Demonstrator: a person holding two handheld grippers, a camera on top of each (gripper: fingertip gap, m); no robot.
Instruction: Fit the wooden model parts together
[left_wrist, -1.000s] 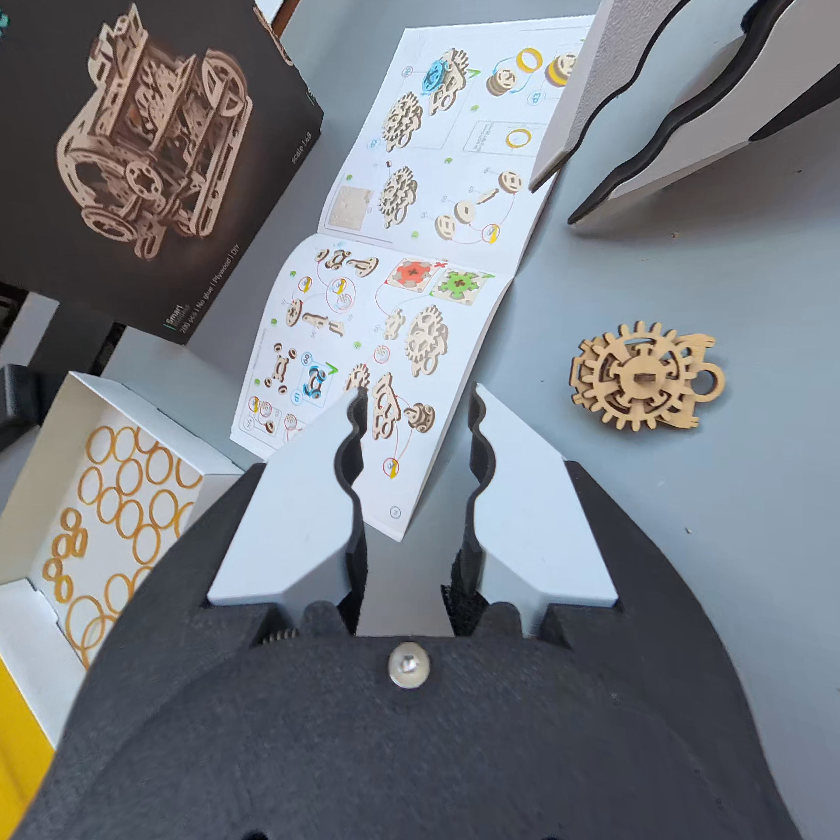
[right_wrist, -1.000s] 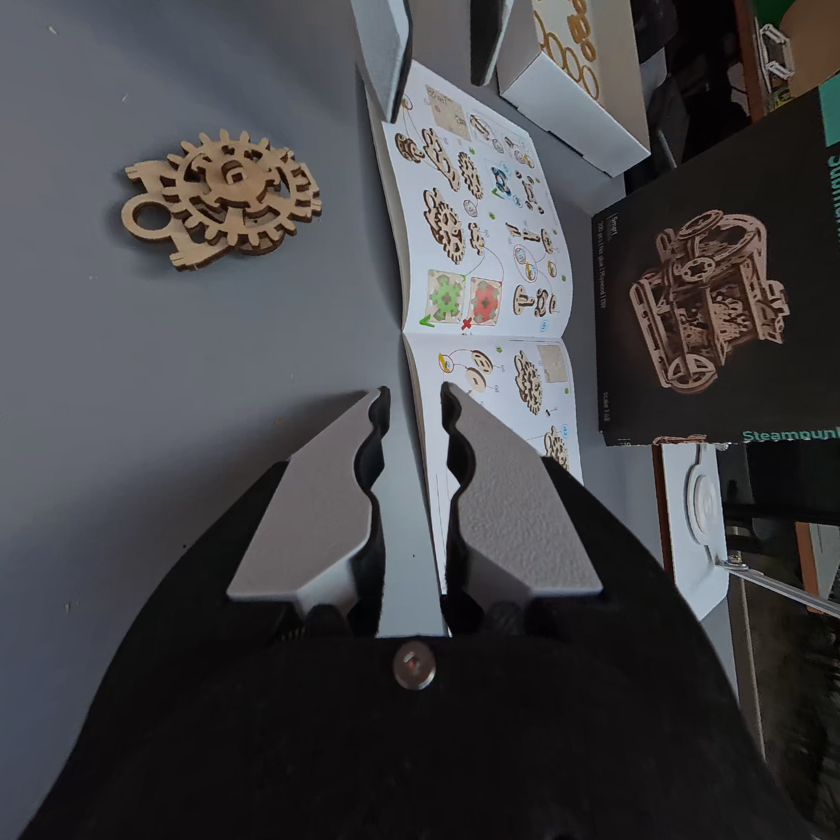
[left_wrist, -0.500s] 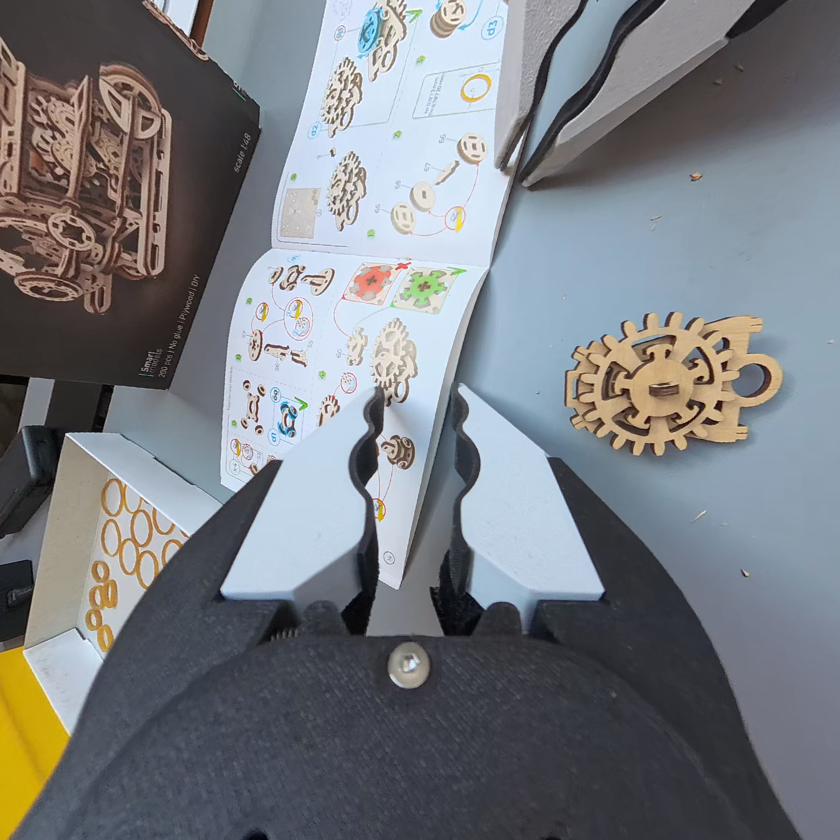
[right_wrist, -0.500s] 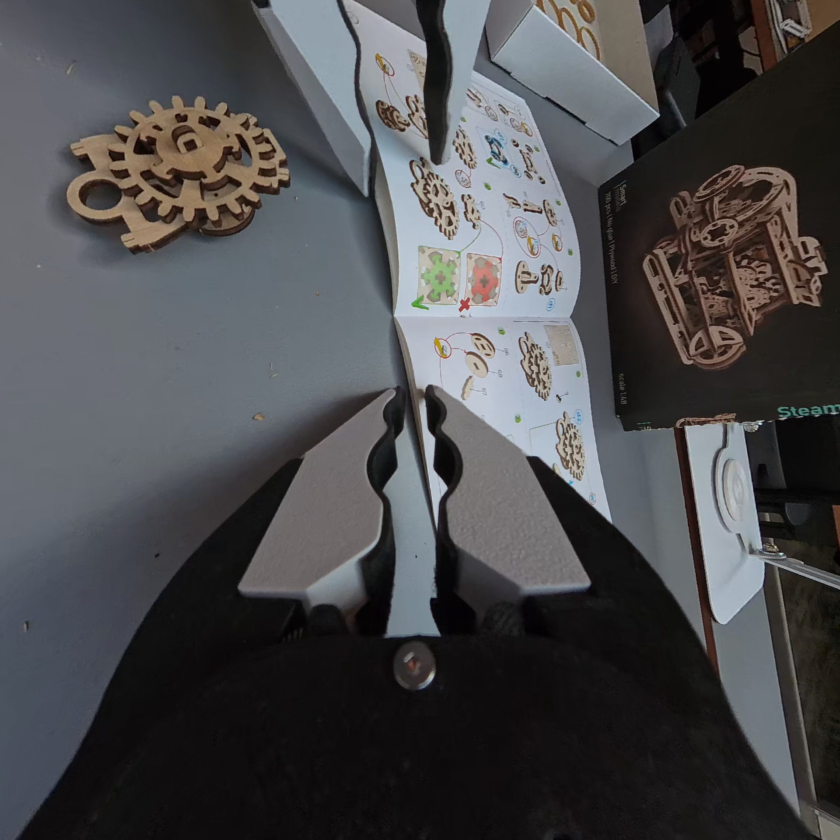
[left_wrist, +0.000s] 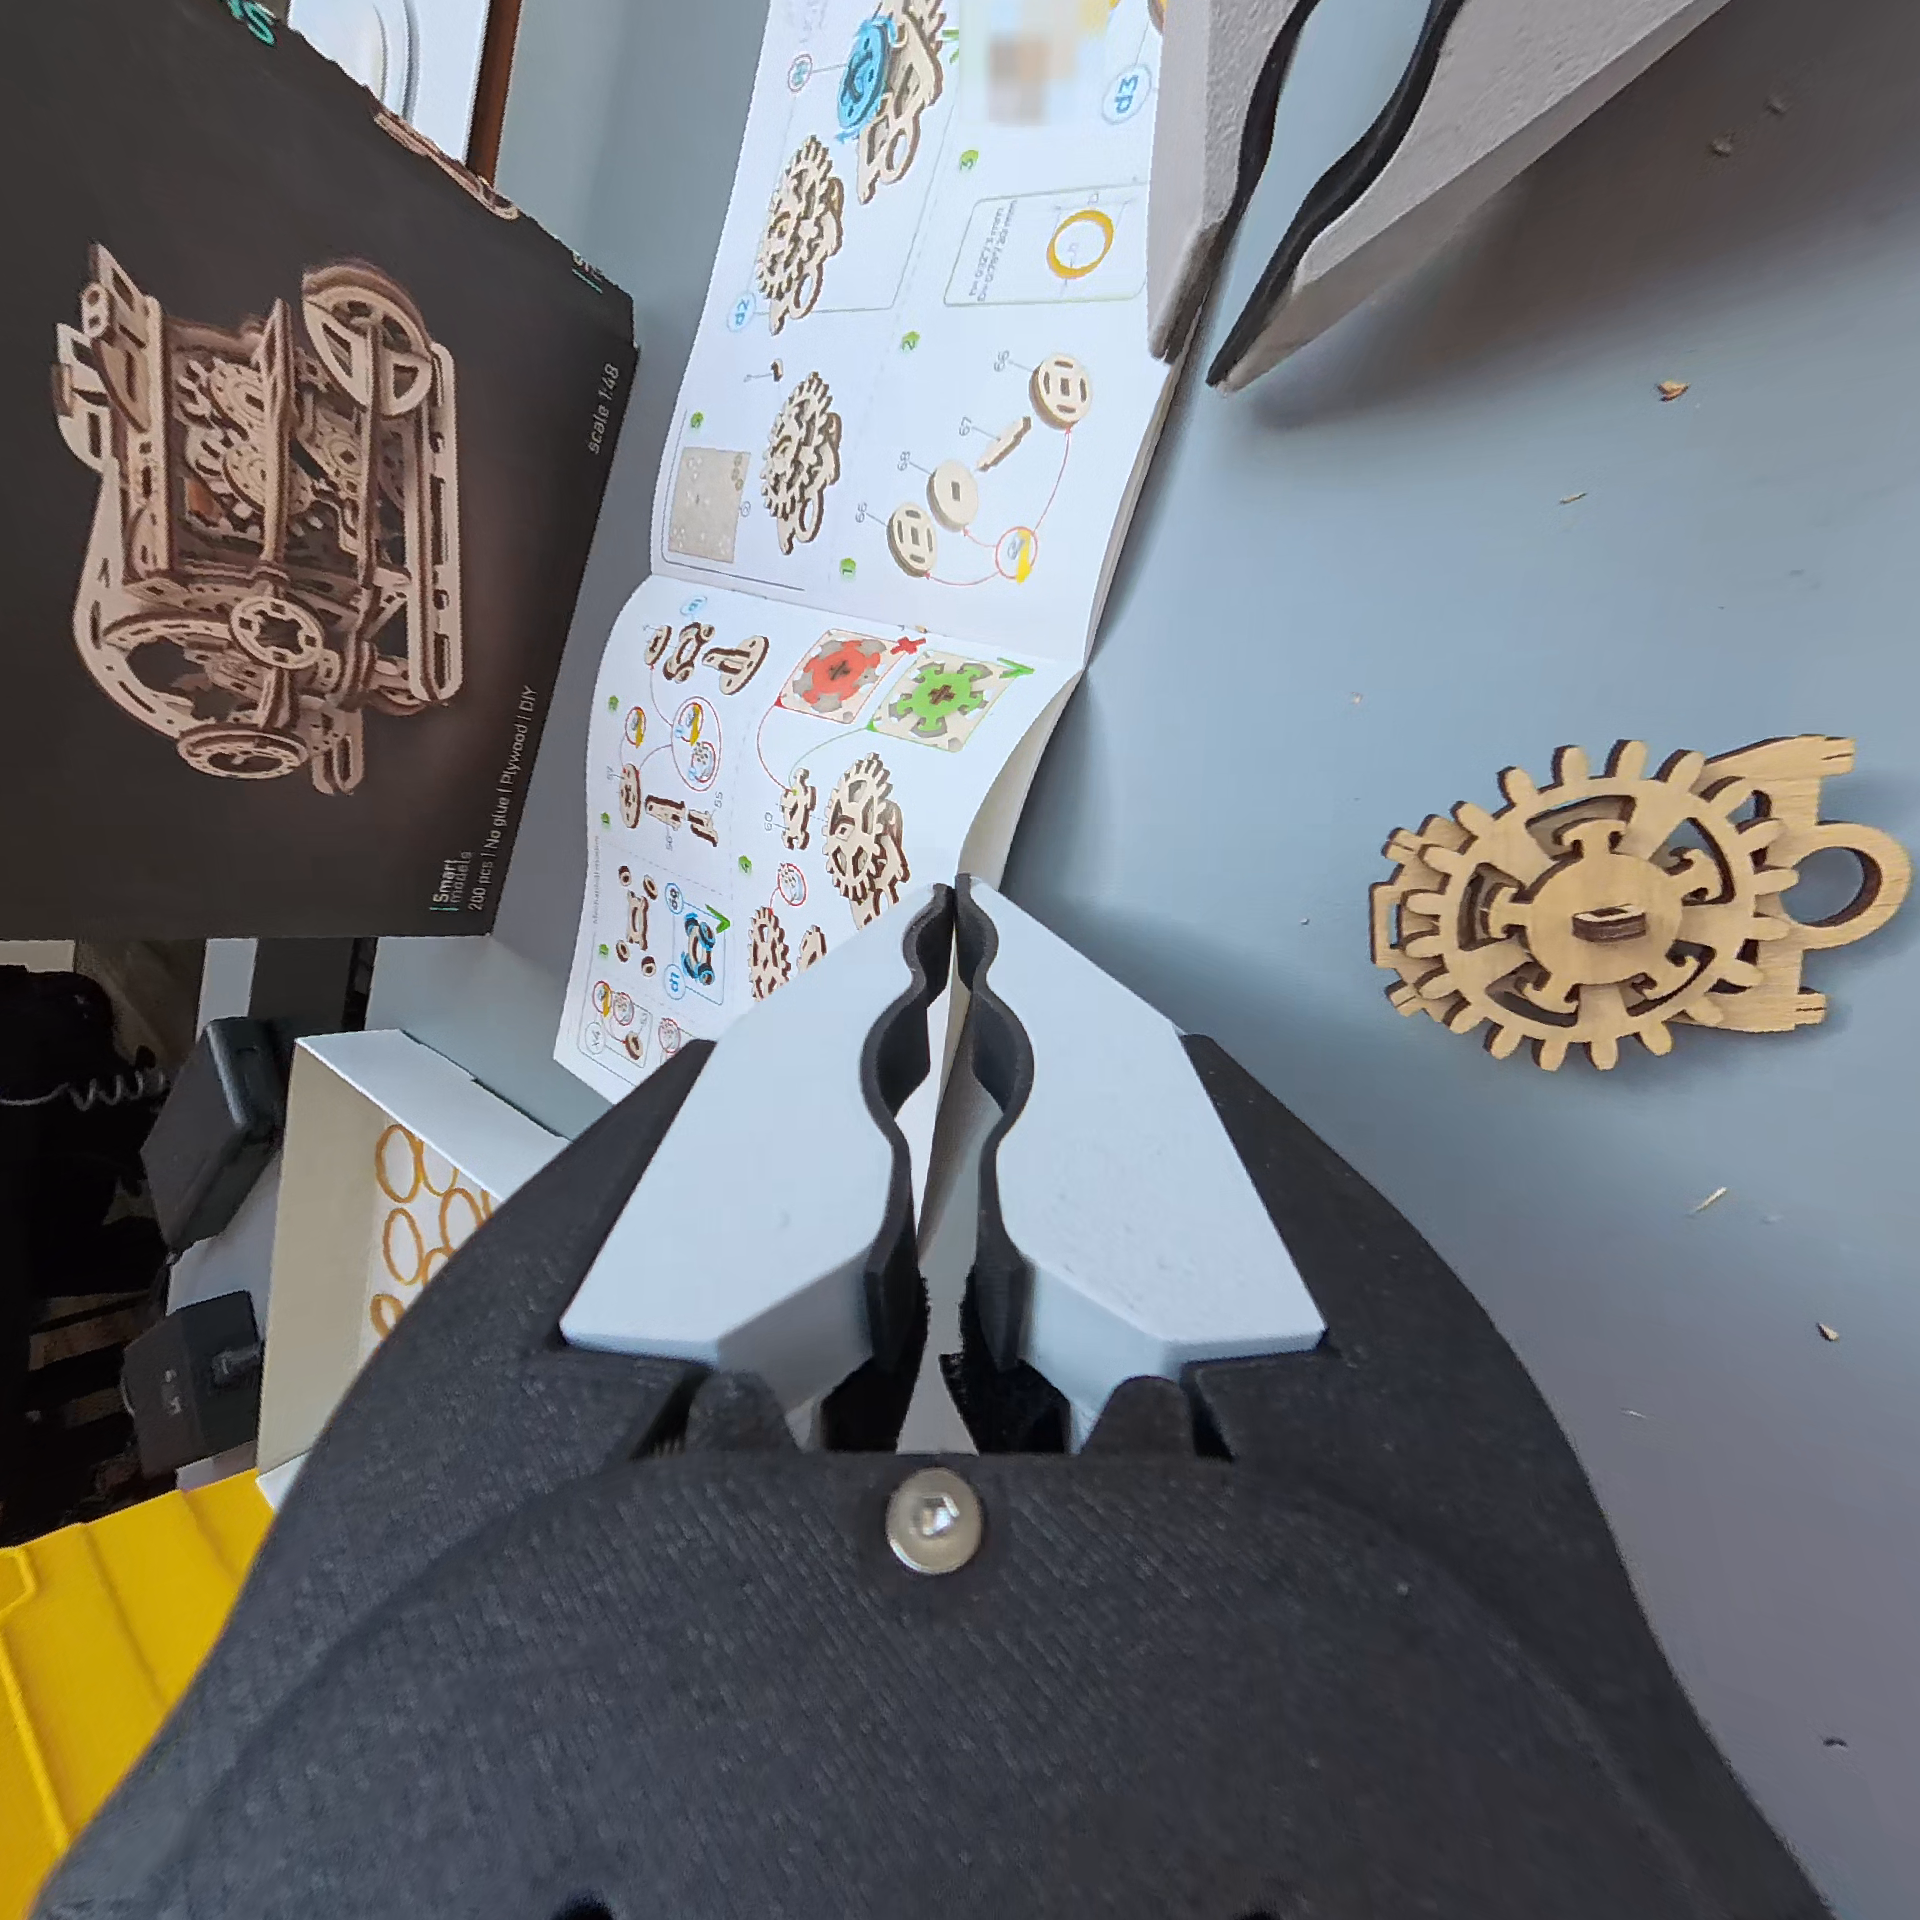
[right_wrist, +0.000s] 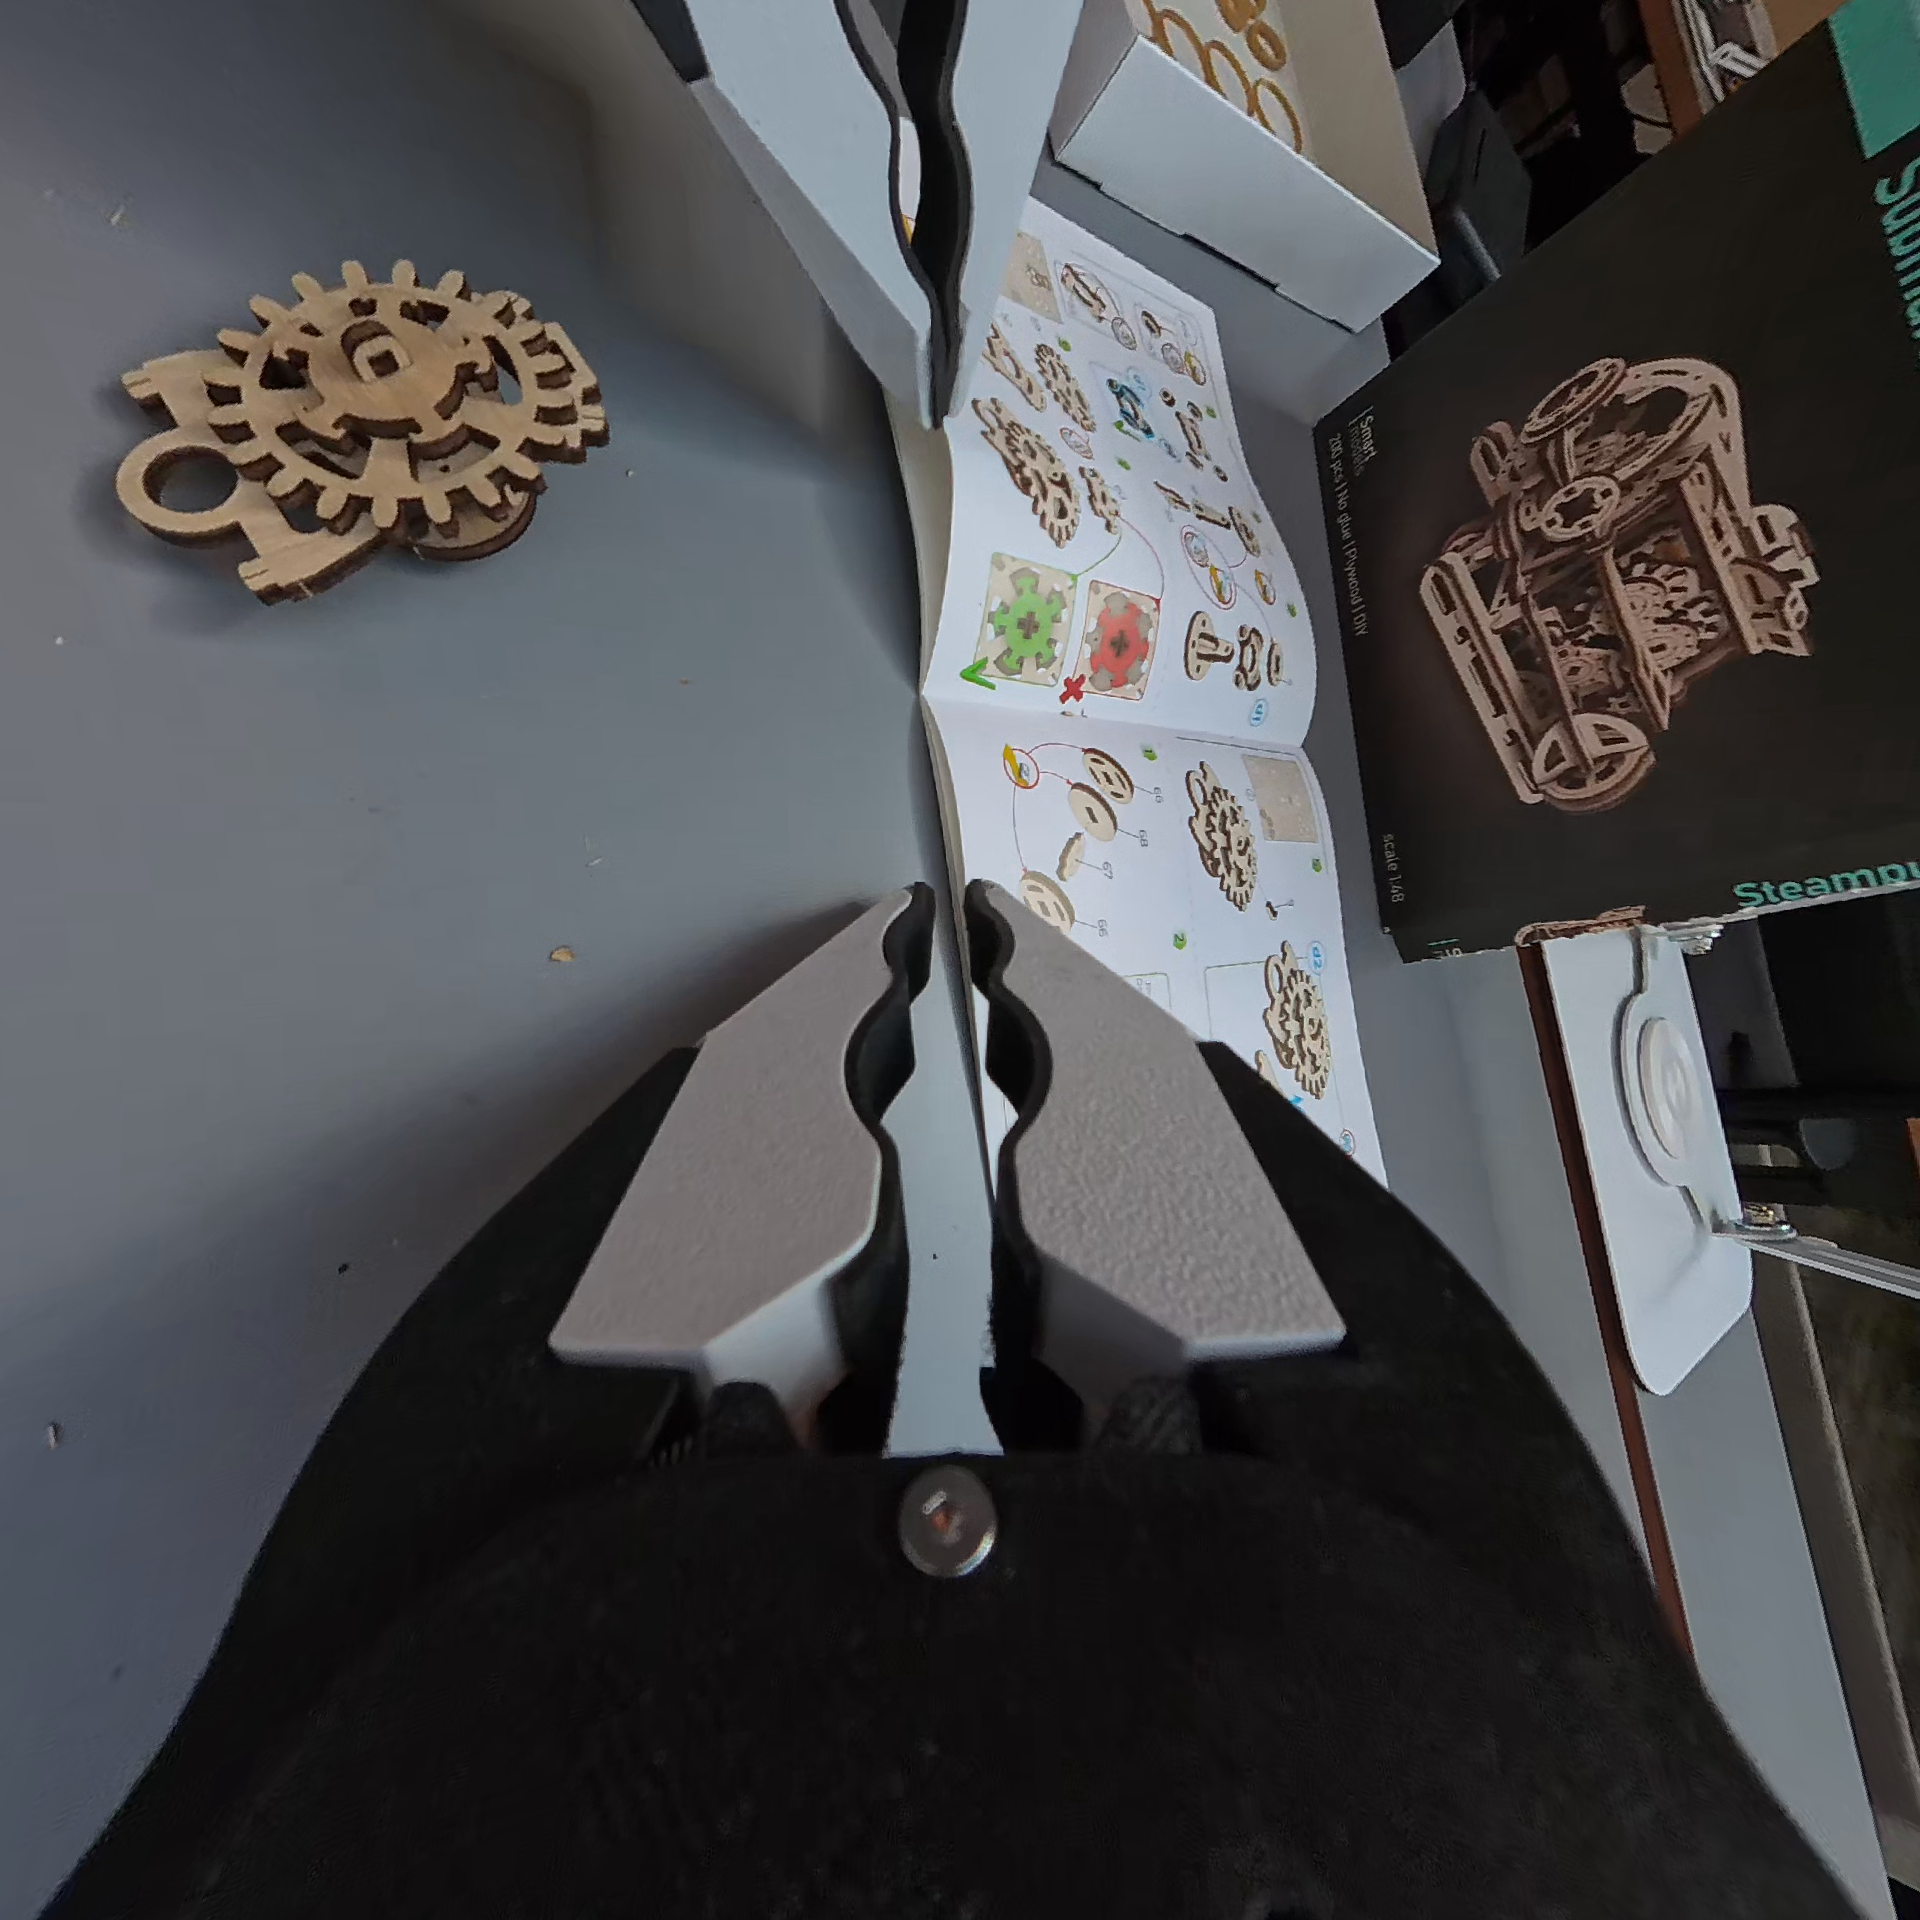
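Observation:
A wooden gear assembly (left_wrist: 1621, 914) with a ring tab lies flat on the grey table (left_wrist: 1455, 582); it also shows in the right wrist view (right_wrist: 364, 426). My left gripper (left_wrist: 954, 904) is shut and empty, its tips touching over the near edge of an open instruction booklet (left_wrist: 883, 571). My right gripper (right_wrist: 948, 904) is closed to a thin slit with nothing in it, over the booklet's (right_wrist: 1122, 727) other end. Each gripper faces the other: the right one (left_wrist: 1205, 353) shows in the left wrist view, the left one (right_wrist: 935, 405) in the right wrist view.
A black model-kit box (left_wrist: 260, 499) stands beyond the booklet, also in the right wrist view (right_wrist: 1621, 582). A white box of wooden rings (left_wrist: 416, 1195) sits beside it (right_wrist: 1247, 177). A yellow bin (left_wrist: 83, 1662) is at the lower left. A white plate (right_wrist: 1662, 1143) lies at the table's edge. One gripper's finger ends stand about 9 cm off the other's.
Both grippers have closed from open to shut. Both have moved in closer along the booklet edge, toward each other. The gear assembly has not moved.

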